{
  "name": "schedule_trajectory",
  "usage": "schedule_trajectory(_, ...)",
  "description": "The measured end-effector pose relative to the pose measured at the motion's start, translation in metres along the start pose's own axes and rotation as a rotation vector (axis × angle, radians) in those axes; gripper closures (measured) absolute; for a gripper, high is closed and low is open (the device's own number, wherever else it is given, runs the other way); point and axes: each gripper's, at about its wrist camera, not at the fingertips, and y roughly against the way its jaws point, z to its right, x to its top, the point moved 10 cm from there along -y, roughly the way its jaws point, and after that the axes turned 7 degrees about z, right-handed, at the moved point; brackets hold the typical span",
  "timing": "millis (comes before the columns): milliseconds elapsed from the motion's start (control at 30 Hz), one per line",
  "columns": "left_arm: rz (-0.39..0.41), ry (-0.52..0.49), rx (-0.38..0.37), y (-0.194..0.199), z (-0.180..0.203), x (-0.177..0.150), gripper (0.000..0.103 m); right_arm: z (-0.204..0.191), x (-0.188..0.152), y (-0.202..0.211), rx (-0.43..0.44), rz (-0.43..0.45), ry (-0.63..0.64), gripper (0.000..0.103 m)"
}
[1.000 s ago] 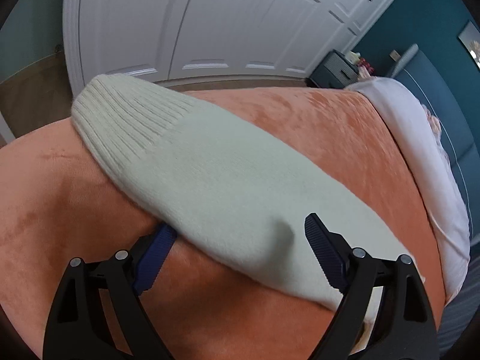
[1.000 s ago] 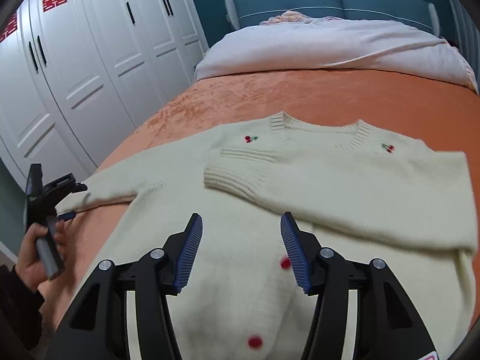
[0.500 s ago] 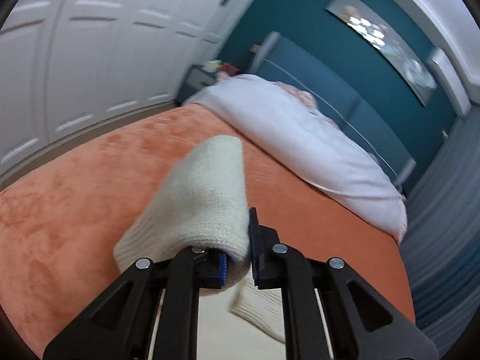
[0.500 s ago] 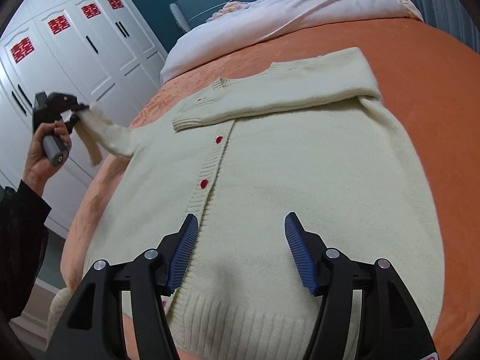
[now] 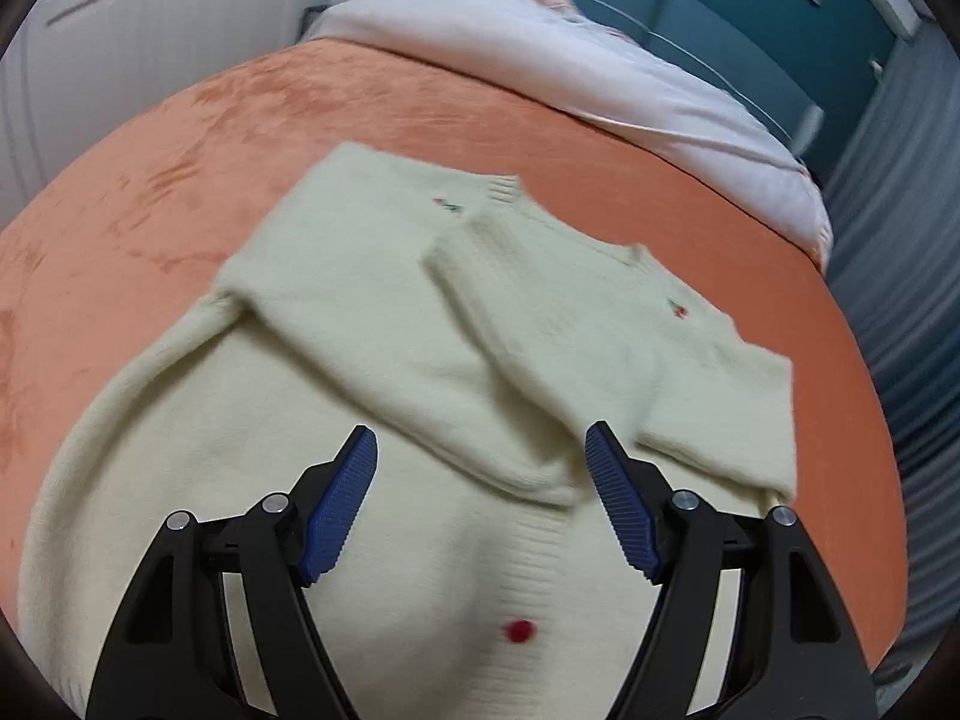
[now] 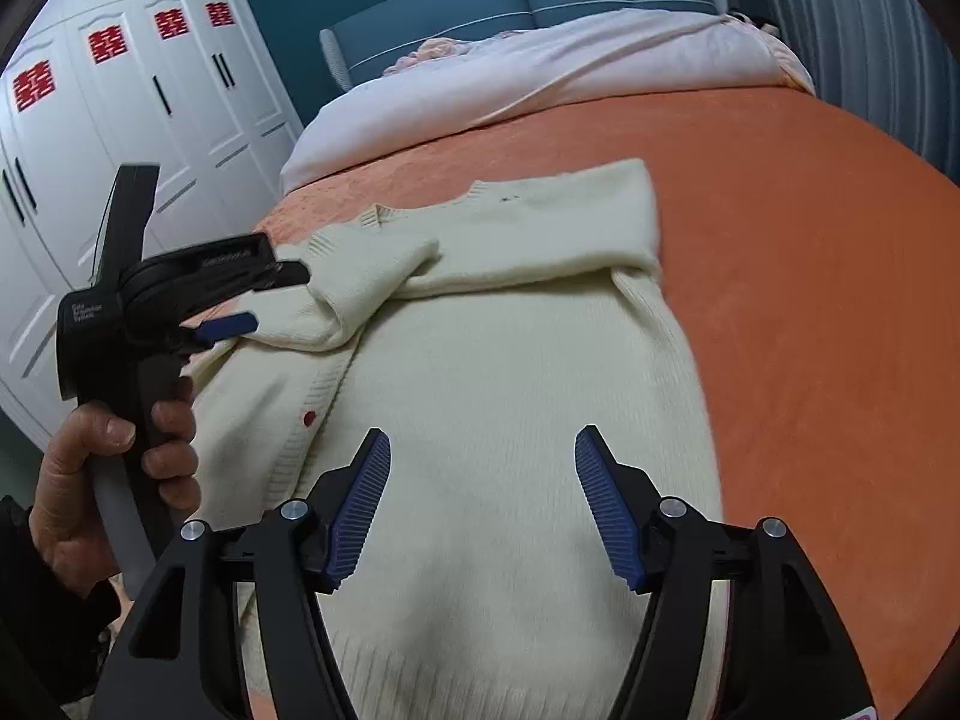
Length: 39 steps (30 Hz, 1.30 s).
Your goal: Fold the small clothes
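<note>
With both sleeves laid across the cardigan point(image 5: 384, 324) on the bed point(image 5: 180, 138), both claws, left claw point(image 5: 480, 504) and right claw point(image 6: 480, 504), hang spread and empty; folding the hem upward probably comes next.

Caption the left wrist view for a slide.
Open left claw above a cream cardigan, both sleeves folded in.

Left wrist view close above the cardigan point(image 5: 384, 312), facing past its tool point(image 5: 480, 504) toward the headboard point(image 5: 708, 18), right wrist view low behind the hem, both sharing cardigan, bed point(image 6: 810, 252), folded sleeves.
</note>
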Motion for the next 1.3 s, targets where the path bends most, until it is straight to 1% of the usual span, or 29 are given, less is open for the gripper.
schedule_trajectory(33,-0.012,0.050,0.032,-0.003,-0.020,0.003,0.033,-0.006,0.007,-0.009,0.006,-0.003,0.036,0.039)
schedule_trajectory(133,-0.031,0.185,0.083,-0.018,-0.076,0.020,0.033,-0.037,0.030,-0.042,0.027,-0.014,0.140,0.039)
schedule_trajectory(233,-0.028,0.253,0.108,-0.027,-0.108,0.028,0.033,-0.081,0.050,-0.077,0.042,-0.016,0.231,0.039)
schedule_trajectory(300,-0.041,0.280,0.101,-0.032,-0.116,0.029,0.033,-0.109,0.059,-0.105,0.052,-0.038,0.276,0.039)
schedule_trajectory(367,-0.066,0.304,0.067,-0.037,-0.113,0.025,0.031,-0.132,0.065,-0.137,0.052,-0.069,0.310,0.039)
schedule_trajectory(433,-0.084,0.330,0.030,-0.041,-0.111,0.023,0.029,-0.145,0.062,-0.164,0.032,-0.106,0.344,0.040)
schedule_trajectory(533,-0.078,0.370,0.019,-0.043,-0.114,0.028,0.026,-0.149,0.054,-0.197,-0.008,-0.144,0.391,0.040)
schedule_trajectory(567,-0.080,0.377,0.020,-0.046,-0.115,0.030,0.026,-0.149,0.054,-0.202,-0.017,-0.145,0.401,0.042)
schedule_trajectory(600,-0.080,0.381,0.024,-0.048,-0.116,0.032,0.026,-0.148,0.059,-0.204,-0.017,-0.137,0.399,0.058)
schedule_trajectory(633,-0.079,0.382,0.027,-0.049,-0.117,0.033,0.026,-0.146,0.065,-0.201,0.001,-0.133,0.367,0.077)
schedule_trajectory(667,-0.079,0.383,0.028,-0.049,-0.117,0.034,0.026,-0.139,0.078,-0.193,0.039,-0.110,0.290,0.095)
schedule_trajectory(700,-0.079,0.385,0.027,-0.048,-0.117,0.034,0.026,-0.130,0.095,-0.180,0.054,-0.062,0.210,0.096)
schedule_trajectory(767,-0.072,0.383,0.020,-0.048,-0.117,0.033,0.026,-0.096,0.125,-0.149,0.044,0.041,0.062,0.095)
schedule_trajectory(800,-0.067,0.379,0.018,-0.047,-0.117,0.032,0.026,-0.072,0.134,-0.134,0.037,0.081,-0.025,0.094)
schedule_trajectory(833,-0.063,0.373,0.022,-0.047,-0.115,0.032,0.026,-0.047,0.135,-0.124,0.035,0.102,-0.111,0.093)
schedule_trajectory(867,-0.059,0.369,0.027,-0.047,-0.114,0.031,0.026,-0.022,0.126,-0.123,0.023,0.093,-0.188,0.087)
schedule_trajectory(900,-0.054,0.365,0.035,-0.046,-0.112,0.029,0.026,-0.005,0.111,-0.130,0.004,0.040,-0.218,0.078)
schedule_trajectory(967,-0.053,0.370,0.040,-0.045,-0.108,0.028,0.026,0.012,0.078,-0.149,-0.010,-0.102,-0.235,0.077)
schedule_trajectory(1000,-0.052,0.381,0.032,-0.044,-0.105,0.027,0.026,0.014,0.069,-0.151,0.013,-0.127,-0.257,0.077)
schedule_trajectory(1067,-0.054,0.407,0.021,-0.044,-0.101,0.027,0.025,0.015,0.072,-0.144,0.064,-0.089,-0.303,0.074)
schedule_trajectory(1100,-0.054,0.421,0.018,-0.045,-0.100,0.028,0.024,0.016,0.077,-0.142,0.080,-0.073,-0.326,0.066)
schedule_trajectory(1133,-0.052,0.437,0.020,-0.046,-0.100,0.029,0.022,0.018,0.081,-0.142,0.087,-0.064,-0.348,0.061)
schedule_trajectory(1167,-0.049,0.457,0.025,-0.048,-0.101,0.030,0.021,0.019,0.084,-0.143,0.092,-0.059,-0.369,0.052)
schedule_trajectory(1200,-0.046,0.476,0.029,-0.050,-0.102,0.032,0.021,0.022,0.087,-0.146,0.094,-0.059,-0.388,0.049)
schedule_trajectory(1267,-0.035,0.512,0.032,-0.054,-0.106,0.036,0.023,0.027,0.088,-0.155,0.092,-0.063,-0.418,0.049)
schedule_trajectory(1300,-0.027,0.527,0.032,-0.055,-0.108,0.039,0.035,0.031,0.087,-0.160,0.090,-0.074,-0.438,0.060)
